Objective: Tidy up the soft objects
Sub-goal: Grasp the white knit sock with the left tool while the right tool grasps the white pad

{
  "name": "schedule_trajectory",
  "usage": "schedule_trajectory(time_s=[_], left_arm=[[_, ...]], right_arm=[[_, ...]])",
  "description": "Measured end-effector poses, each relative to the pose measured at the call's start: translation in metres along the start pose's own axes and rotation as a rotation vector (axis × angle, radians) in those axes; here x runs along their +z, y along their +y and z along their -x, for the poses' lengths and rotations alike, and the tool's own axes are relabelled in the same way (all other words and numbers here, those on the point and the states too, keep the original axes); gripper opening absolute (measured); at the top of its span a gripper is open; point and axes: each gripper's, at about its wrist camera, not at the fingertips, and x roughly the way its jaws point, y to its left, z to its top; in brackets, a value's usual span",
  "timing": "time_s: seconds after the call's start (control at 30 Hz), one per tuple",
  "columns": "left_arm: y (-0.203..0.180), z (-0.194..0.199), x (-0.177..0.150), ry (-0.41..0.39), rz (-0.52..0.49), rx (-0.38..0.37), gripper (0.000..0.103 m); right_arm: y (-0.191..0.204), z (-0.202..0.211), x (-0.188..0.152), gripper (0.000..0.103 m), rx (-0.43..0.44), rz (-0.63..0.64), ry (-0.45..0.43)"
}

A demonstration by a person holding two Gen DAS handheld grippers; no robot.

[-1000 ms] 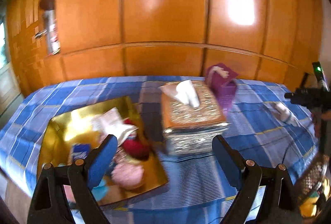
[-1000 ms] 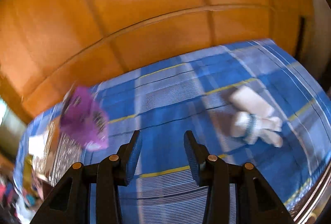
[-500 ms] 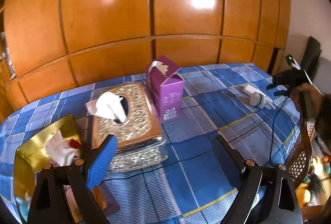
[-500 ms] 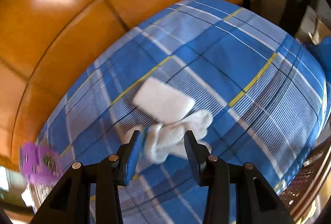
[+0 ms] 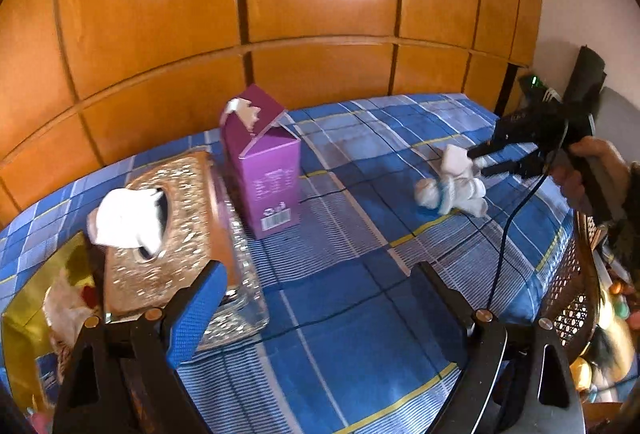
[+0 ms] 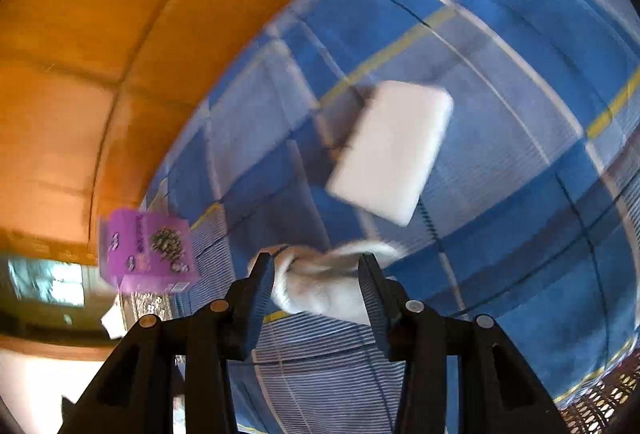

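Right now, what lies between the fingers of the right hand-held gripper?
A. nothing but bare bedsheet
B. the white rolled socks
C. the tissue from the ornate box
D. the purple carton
B: in the right wrist view the white rolled socks sit between the two fingers of the right hand-held gripper, while the purple carton stands off to the left.

A bed covered in a blue plaid sheet (image 5: 352, 298) carries everything: a gold tray (image 5: 24, 326) at 8 o'clock, an ornate tissue box (image 5: 176, 234) beside it, an upright purple carton (image 5: 264, 173) near centre, and white socks (image 5: 452, 189) with a white pad (image 6: 392, 149) at 2 o'clock
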Motion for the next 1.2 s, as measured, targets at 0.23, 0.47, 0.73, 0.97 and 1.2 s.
schedule_trajectory(time_s=[0.23, 0.47, 0.73, 0.97, 1.2], left_arm=[[-0.018, -0.035, 0.013, 0.07, -0.002, -0.06, 0.093], [-0.04, -0.082, 0.026, 0.19, 0.07, -0.173, 0.092], [-0.064, -0.144, 0.029, 0.322, 0.227, -0.265, 0.089], [-0.088, -0.172, 0.041, 0.34, 0.3, -0.306, 0.089], [-0.118, -0.193, 0.041, 0.304, 0.179, -0.22, 0.071]], right_arm=[[-0.018, 0.016, 0.013, 0.045, -0.15, -0.062, -0.238], [-0.032, 0.04, 0.009, 0.045, -0.202, -0.126, -0.469], [-0.023, 0.043, 0.007, 0.045, -0.154, -0.084, -0.487], [-0.027, 0.042, 0.007, 0.045, -0.108, -0.115, -0.487], [-0.032, 0.039, 0.008, 0.045, -0.116, -0.153, -0.462]])
